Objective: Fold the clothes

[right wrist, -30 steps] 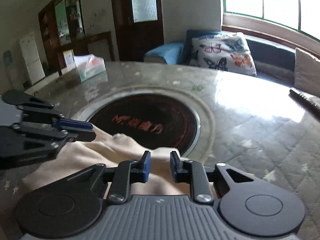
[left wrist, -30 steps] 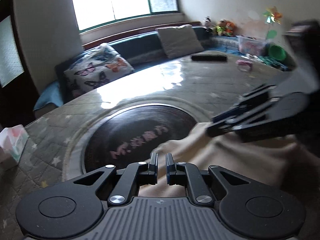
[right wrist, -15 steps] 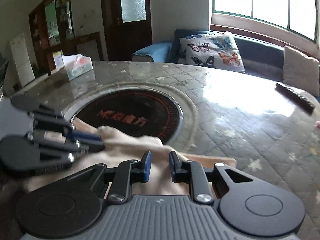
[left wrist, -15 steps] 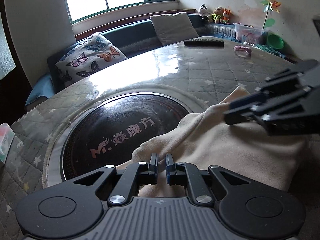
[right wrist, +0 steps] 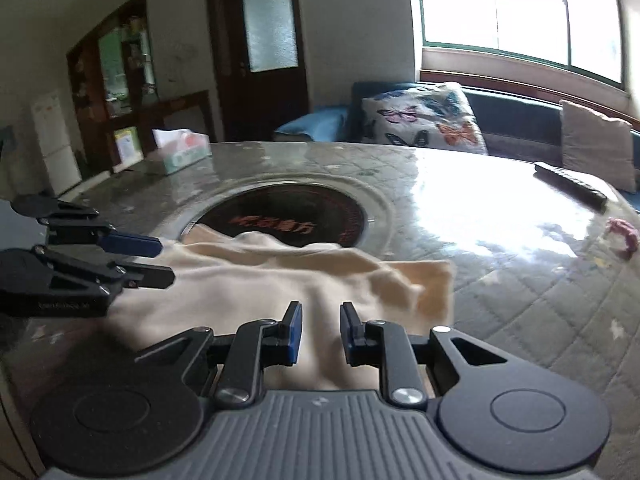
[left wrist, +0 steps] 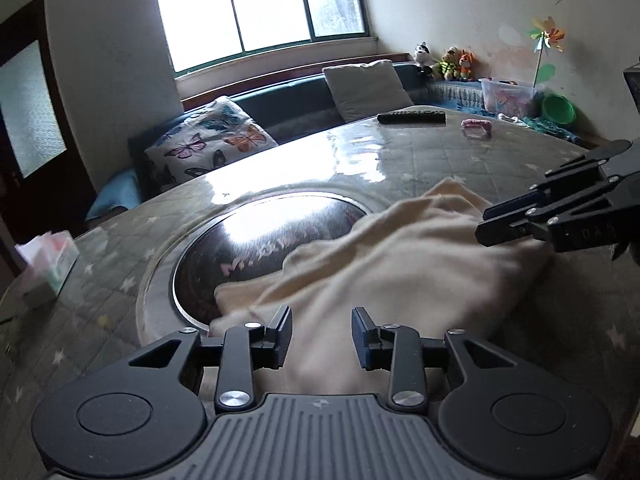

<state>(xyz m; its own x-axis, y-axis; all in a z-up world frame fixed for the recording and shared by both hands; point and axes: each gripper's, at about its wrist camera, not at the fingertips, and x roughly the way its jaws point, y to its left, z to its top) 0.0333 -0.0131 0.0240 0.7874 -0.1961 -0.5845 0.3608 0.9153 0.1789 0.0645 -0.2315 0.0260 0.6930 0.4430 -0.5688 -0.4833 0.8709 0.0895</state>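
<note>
Left wrist view: left gripper jaws have just been opening, now clear of the cream garment lying on the counter. Right wrist view: right gripper narrowly parted over the cloth; grip unclear. Soft, light, limp; best taken at corners.

Item count, both views:

1 cream cloth on the desk. 2 tongs: left, right. 1 dark round inset in the desk. 1 remote. 1 pink bit, too small to tell what. 1 tissue box. 2 cushions on the bench: 1 butterfly print, 1 plain. 3 plush toys in the corner. 1 pinwheel, 1 clear bin, 1 green bowl. 1 window, three panes. 1 door with a frosted pane.
</note>
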